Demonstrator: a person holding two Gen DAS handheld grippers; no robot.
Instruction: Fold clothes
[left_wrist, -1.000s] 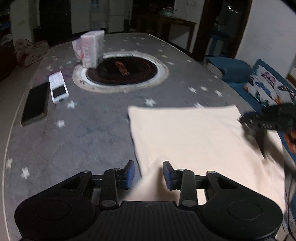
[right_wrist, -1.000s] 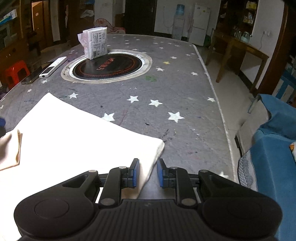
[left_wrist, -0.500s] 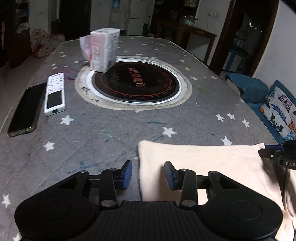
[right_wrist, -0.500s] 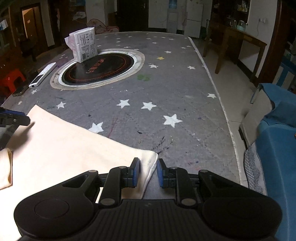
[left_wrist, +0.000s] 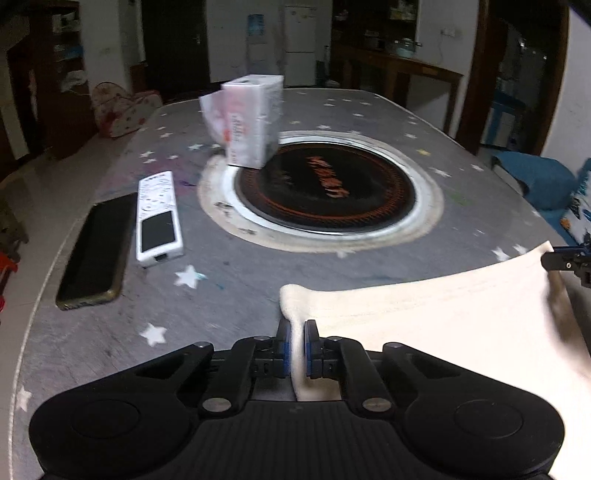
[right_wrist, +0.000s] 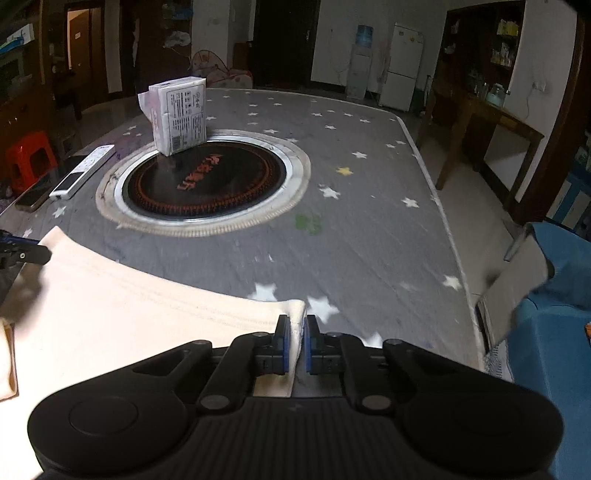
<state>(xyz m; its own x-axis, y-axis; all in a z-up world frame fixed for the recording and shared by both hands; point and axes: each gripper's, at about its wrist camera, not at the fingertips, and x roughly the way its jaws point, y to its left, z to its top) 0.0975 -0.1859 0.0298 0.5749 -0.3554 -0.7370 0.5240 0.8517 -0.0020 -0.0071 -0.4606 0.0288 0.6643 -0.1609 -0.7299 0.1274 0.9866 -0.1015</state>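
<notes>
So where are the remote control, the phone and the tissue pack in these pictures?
remote control (left_wrist: 159, 218), left wrist view, on its dark lower panel.
phone (left_wrist: 96, 248), left wrist view, middle of its black screen.
tissue pack (right_wrist: 183, 115), right wrist view, on its printed side face.

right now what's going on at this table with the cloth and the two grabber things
A person is folding a cream cloth on a star-patterned table. The left gripper has just closed on one far corner, and the right gripper has just closed on the other. The edge stretches between them, ready to lift or fold. A phone, remote and tissue pack sit farther back.
</notes>
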